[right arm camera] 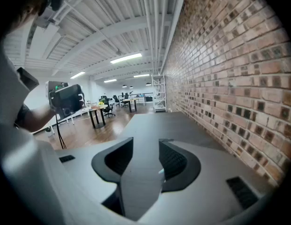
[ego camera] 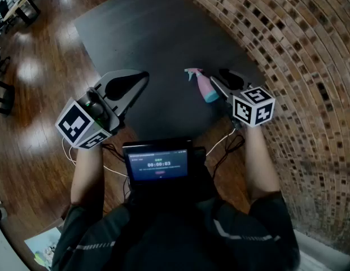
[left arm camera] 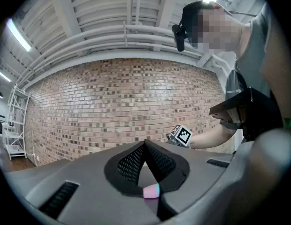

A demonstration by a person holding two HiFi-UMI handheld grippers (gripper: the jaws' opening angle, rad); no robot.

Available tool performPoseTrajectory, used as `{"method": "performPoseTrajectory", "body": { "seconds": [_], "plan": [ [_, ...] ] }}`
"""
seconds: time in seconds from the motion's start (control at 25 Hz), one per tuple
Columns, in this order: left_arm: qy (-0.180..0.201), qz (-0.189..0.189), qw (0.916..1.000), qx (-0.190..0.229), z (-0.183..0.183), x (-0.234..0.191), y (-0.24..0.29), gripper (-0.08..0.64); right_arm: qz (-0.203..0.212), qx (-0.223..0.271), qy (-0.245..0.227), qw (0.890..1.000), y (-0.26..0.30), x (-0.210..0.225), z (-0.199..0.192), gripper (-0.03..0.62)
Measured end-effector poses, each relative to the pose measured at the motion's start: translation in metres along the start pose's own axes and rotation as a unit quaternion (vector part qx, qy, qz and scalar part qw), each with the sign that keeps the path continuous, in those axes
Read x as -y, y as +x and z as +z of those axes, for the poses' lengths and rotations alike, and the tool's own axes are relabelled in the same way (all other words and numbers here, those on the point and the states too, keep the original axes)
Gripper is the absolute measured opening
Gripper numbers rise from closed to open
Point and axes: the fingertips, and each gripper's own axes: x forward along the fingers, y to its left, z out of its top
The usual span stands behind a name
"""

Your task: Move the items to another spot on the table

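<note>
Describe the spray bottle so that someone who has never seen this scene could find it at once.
Find the dark table by the brick wall. Near its close edge, just left of the right gripper, is the spray bottle. It is the only item on the table, pink with a blue end.

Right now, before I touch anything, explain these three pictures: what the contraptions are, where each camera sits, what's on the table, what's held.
A person holds a two-jaw gripper in each hand. The head view looks down from the person's head at the left gripper, the right gripper and a dark table by a brick wall. The other two pictures come from a camera on each gripper. A pink-and-blue spray bottle sits on the table beside the right gripper. Nothing is held: the left jaws are shut, the right jaws stand apart over the table.
</note>
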Motion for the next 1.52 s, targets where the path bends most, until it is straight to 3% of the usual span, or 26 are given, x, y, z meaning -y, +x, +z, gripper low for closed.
{"method": "performPoseTrajectory", "body": {
  "seconds": [0.08, 0.2, 0.28, 0.68, 1.08, 1.52],
  "plan": [
    [-0.004, 0.002, 1.0, -0.006, -0.005, -0.003, 0.005, -0.003, 0.005, -0.041, 0.007, 0.999, 0.017, 0.017, -0.02, 0.274],
    [0.003, 0.002, 0.9998, -0.021, -0.014, -0.009, 0.02, -0.003, 0.004, -0.098, 0.024, 0.995, 0.045, 0.049, -0.049, 0.299],
    [0.001, 0.01, 0.9997, -0.023, -0.019, -0.018, 0.027, -0.003, 0.008, -0.135, 0.041, 0.99, 0.062, 0.065, -0.072, 0.357],
    [-0.018, 0.052, 0.9979, -0.034, -0.043, -0.056, 0.047, -0.003, 0.038, -0.252, 0.068, 0.965, 0.122, 0.098, -0.137, 0.359],
    [-0.034, 0.081, 0.9946, -0.056, -0.066, -0.065, 0.056, -0.003, 0.065, -0.373, 0.102, 0.92, 0.157, 0.111, -0.205, 0.359],
    [-0.033, 0.107, 0.9916, -0.066, -0.067, -0.066, 0.059, -0.003, 0.103, -0.426, 0.115, 0.891, 0.165, 0.096, -0.233, 0.382]
  ]
}}
